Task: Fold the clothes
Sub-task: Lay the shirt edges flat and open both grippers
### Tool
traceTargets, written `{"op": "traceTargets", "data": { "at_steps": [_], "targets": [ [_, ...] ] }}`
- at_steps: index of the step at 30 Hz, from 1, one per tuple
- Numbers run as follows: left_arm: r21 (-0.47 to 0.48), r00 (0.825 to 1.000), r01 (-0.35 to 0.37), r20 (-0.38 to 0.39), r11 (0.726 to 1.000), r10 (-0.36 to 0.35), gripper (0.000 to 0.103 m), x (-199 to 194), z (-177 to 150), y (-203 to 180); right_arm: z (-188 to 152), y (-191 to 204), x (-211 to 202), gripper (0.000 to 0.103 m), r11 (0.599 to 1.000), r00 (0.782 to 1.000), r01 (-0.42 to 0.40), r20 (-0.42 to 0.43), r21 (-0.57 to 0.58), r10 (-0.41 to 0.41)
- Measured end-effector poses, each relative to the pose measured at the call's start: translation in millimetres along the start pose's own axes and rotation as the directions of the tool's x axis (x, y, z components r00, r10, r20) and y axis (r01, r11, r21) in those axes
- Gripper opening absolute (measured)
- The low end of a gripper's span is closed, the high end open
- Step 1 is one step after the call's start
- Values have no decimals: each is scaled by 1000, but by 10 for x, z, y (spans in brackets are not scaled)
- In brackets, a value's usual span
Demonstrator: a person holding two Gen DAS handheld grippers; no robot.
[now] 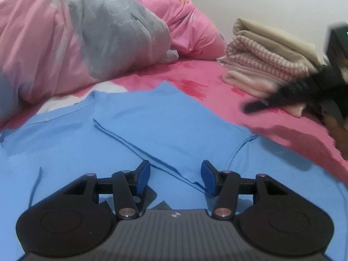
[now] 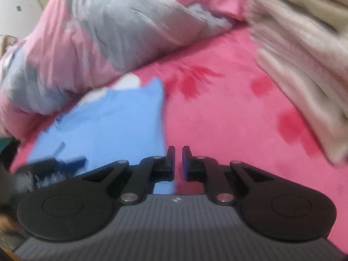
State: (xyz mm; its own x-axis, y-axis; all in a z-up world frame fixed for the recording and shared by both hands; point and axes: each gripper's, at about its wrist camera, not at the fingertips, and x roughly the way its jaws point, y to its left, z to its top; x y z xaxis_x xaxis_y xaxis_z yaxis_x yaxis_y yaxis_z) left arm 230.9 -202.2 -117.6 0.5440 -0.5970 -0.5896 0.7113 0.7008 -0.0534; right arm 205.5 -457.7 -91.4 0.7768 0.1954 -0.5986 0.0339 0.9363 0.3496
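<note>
The blue shirt point(image 1: 152, 126) lies spread on the pink bed sheet point(image 1: 282, 134), right under my left claw point(image 1: 175, 179), with one sleeve folded in across its front. That claw's blue pads point(image 1: 143, 178) stand apart with nothing pressed between them; the folded sleeve's hem runs just below the gap. My right claw point(image 2: 178, 163) has its jaws almost together, empty, hovering over the shirt's right edge where blue meets pink (this view is blurred). Farther right on the bed sits a stack of folded clothes point(image 1: 261, 69), beige on top, checked pink and pale pink below, and my right claw crosses in front of it in the left view. At the far side, a pink-and-grey quilt point(image 1: 97, 32) is heaped along the bed.
</note>
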Motion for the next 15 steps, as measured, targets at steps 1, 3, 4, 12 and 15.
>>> {"op": "traceTargets", "data": {
  "at_steps": [1, 3, 4, 12, 15],
  "targets": [
    [0, 1000, 0, 2, 1000, 0, 54, 3, -3, -2, 79, 70, 115, 7, 1000, 1000, -25, -3, -17, 25],
    [-3, 1000, 2, 8, 1000, -2, 54, 0, -14, -3, 225, 171, 407, 7, 997, 998, -62, -27, -40, 61],
    [-6, 1000, 4, 9, 1000, -4, 54, -1, -18, 2, 285, 164, 569, 7, 998, 997, -56, -52, -35, 54],
    [-44, 999, 31, 17, 999, -31, 54, -14, -25, 74, 788, 82, 915, 6, 996, 994, -71, -80, 44, 75],
    [-38, 1000, 25, 20, 999, -24, 53, -21, -32, 62, 866, 157, 1241, 6, 998, 986, -66, -152, 23, 69]
  ]
}}
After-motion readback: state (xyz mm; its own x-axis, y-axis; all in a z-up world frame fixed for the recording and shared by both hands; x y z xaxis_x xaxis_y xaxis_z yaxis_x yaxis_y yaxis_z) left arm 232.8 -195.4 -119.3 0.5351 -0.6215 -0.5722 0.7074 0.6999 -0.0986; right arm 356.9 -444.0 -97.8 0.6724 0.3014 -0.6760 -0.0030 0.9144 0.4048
